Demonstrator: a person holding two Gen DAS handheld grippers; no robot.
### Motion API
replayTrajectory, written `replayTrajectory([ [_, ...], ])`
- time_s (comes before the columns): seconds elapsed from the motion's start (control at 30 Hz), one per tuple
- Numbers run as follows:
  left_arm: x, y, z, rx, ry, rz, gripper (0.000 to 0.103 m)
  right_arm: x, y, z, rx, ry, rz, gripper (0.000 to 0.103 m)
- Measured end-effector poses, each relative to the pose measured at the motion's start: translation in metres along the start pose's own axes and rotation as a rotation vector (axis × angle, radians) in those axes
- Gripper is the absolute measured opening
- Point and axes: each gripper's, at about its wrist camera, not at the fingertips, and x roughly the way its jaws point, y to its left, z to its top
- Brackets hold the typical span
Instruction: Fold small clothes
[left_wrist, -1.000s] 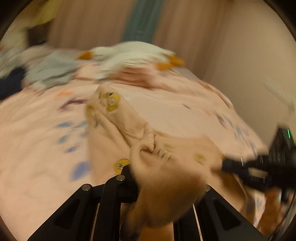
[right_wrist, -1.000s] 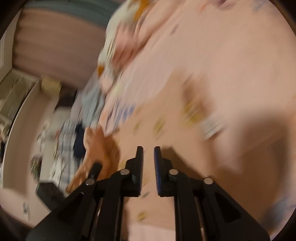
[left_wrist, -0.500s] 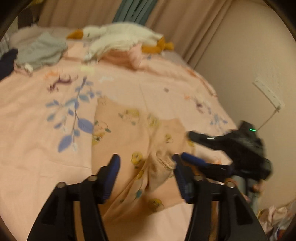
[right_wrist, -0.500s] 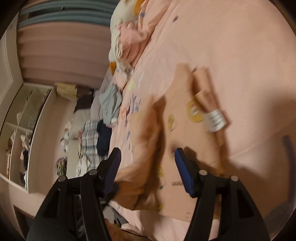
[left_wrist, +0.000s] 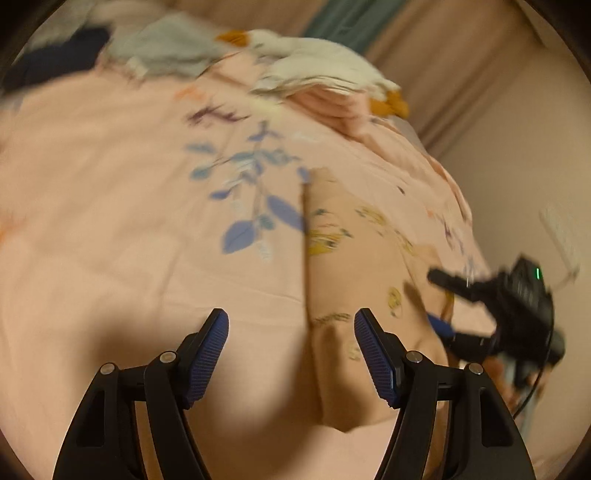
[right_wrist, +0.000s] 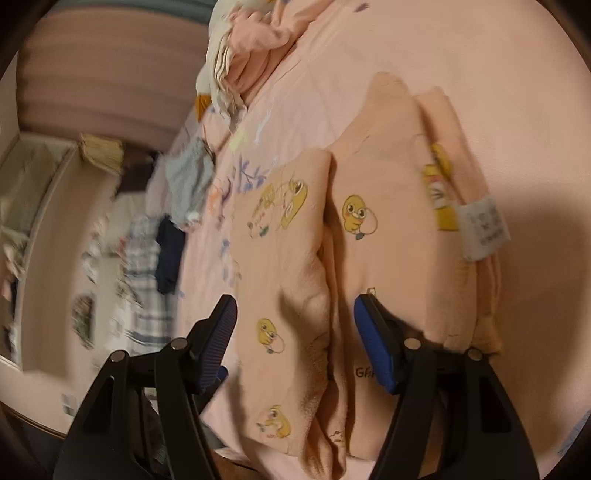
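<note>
A wide pink bedspread printed with blue leaf sprigs (left_wrist: 110, 258) covers the bed and fills most of both views. On it lies the peach, soft-knit small garment with yellow duckling prints (right_wrist: 388, 221), folded lengthwise into two side-by-side panels with a crease between them; a white fabric care label (right_wrist: 484, 229) sticks out at its far right edge. In the left wrist view the same garment (left_wrist: 351, 266) lies flat just right of the blue leaf print.

The left gripper (left_wrist: 291, 354) has just been opening, and its blue-padded jaws stand wide above the garment's near-left edge, nothing pressed between them. The right gripper (right_wrist: 295, 347) has likewise just been opening and stands wide over the garment's near end; the cloth lies under the gap, and the pads do not squeeze it. From the left wrist the right gripper (left_wrist: 439, 302) shows as a blurred black tool at the garment's right side.

Beyond the garment, toward the head of the bed, a white plush goose with orange beak and feet (left_wrist: 325, 62) lies on a bunched pink cloth (right_wrist: 255, 48). Left of the goose sit a crumpled grey garment (left_wrist: 166, 48) and a dark navy garment (left_wrist: 59, 62). Beige pleated curtains (left_wrist: 461, 62) hang behind the bed, with a teal strip (left_wrist: 343, 22) between them, and a plain pale wall (left_wrist: 524, 166) stands to the garment's right. Off the bed's far side, blue-and-white checked cloth (right_wrist: 147, 266) lies blurred.
</note>
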Motion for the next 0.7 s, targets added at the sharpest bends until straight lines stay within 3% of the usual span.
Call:
replayTrajectory([
  [0.07,0.005,0.013,0.003,-0.072,0.023,0.007,0.069,0.007,0.011,-0.004,-0.058,-0.018,-0.049,0.059],
  [0.13,0.01,0.018,0.005,-0.13,0.043,-0.006,0.069,0.017,0.023,-0.007,-0.147,-0.013,-0.069,0.033],
  [0.23,0.008,0.013,0.004,-0.147,0.029,-0.008,0.069,0.032,0.022,-0.008,-0.172,-0.013,-0.091,0.011],
  [0.37,0.005,0.006,0.0,-0.108,0.032,0.016,0.069,0.018,0.002,0.004,-0.048,-0.077,0.001,0.009],
  [0.43,0.005,0.005,-0.001,-0.094,0.031,0.017,0.069,-0.005,0.003,0.014,-0.054,-0.139,0.013,0.009],
  [0.57,0.005,0.01,-0.003,-0.091,0.034,0.014,0.069,-0.05,-0.005,0.022,-0.046,-0.269,-0.014,0.009],
  [0.63,0.005,0.01,-0.004,-0.086,0.035,0.018,0.069,-0.061,-0.019,0.022,-0.006,-0.274,-0.019,0.01],
  [0.7,0.006,0.007,-0.004,-0.074,0.031,0.036,0.069,-0.056,-0.03,0.023,0.022,-0.235,-0.09,0.014],
])
